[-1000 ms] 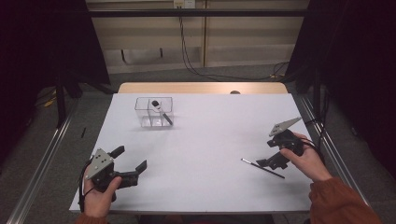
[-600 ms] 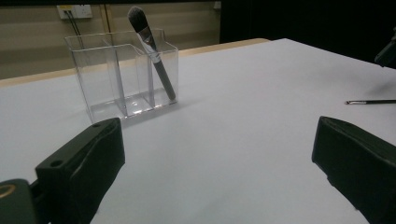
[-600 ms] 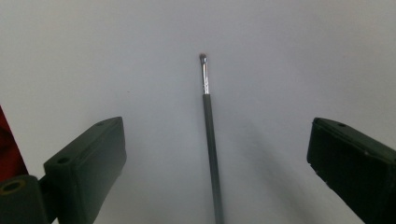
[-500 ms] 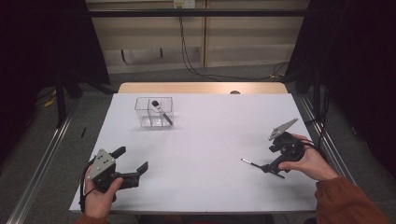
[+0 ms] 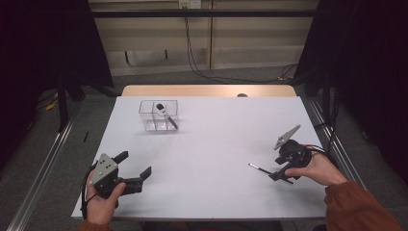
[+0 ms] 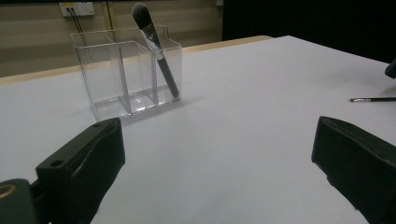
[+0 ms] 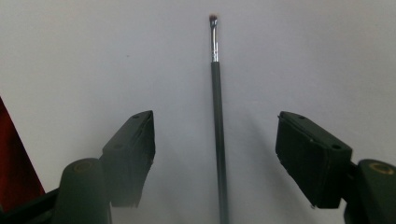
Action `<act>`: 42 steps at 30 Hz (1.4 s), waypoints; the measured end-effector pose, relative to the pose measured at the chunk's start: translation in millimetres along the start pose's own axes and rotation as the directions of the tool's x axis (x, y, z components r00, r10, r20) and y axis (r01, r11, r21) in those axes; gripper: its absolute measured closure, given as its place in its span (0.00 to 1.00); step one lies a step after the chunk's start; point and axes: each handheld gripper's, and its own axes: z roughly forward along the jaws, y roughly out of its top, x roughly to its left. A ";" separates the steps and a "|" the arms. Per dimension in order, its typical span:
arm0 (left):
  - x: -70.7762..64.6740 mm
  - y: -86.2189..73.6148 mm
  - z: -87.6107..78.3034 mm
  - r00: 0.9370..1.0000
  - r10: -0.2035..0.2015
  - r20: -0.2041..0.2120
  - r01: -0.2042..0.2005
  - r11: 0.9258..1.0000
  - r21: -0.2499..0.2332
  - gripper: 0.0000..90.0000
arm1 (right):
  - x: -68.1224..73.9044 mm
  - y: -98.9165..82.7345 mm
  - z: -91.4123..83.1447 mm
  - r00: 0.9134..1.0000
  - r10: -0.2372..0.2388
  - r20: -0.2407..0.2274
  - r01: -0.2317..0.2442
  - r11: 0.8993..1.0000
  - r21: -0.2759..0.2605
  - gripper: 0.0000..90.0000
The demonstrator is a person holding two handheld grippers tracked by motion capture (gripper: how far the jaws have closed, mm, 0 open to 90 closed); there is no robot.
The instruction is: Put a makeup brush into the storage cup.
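Closest to the person, the left tongs (image 5: 133, 170) rest low on the white worktop (image 5: 216, 139), held in the left hand (image 5: 103, 204). Their jaws stand wide apart with nothing between them. They seem to be waiting out of the way, because the job right now belongs to the other hand.

A little farther along, on the right side, the right tongs (image 7: 215, 154) sit down over a thin brush (image 7: 217, 140) that lies flat on the worktop. In the right gripper view the brush runs straight up the middle, one jaw on each side, and neither jaw touches it. The jaws have just been closing in, with the brush between them, but there is a gap on both sides, so nothing is gripped yet. The tongs look lined up this way so the two jaws can pinch the skinny handle evenly and it will not roll off. In the high view the small tip of the brush (image 5: 257, 168) pokes out to the left of the right hand (image 5: 317, 168).

Farthest away stands a clear box (image 5: 159, 115) with walls inside it. A fat brush (image 6: 156, 51) leans in one part, bristles up. My guess is the thin brush should go in there too.
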 end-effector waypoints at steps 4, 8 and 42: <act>-0.1 -0.1 0.5 1.000 0.002 -0.002 -0.002 1.000 0.002 0.03 | -0.2 -0.5 0.0 1.000 -0.011 0.003 0.011 0.999 0.031 0.38; 0.8 -0.3 0.4 1.000 0.002 -0.005 -0.002 1.000 0.000 0.03 | 1.5 -1.2 1.5 1.000 -0.015 -0.017 0.016 0.998 0.063 0.42; -0.4 -0.8 2.5 1.000 0.028 0.008 -0.028 0.999 0.019 0.03 | 6.9 9.6 25.0 0.995 -0.056 0.078 0.027 0.943 0.333 0.84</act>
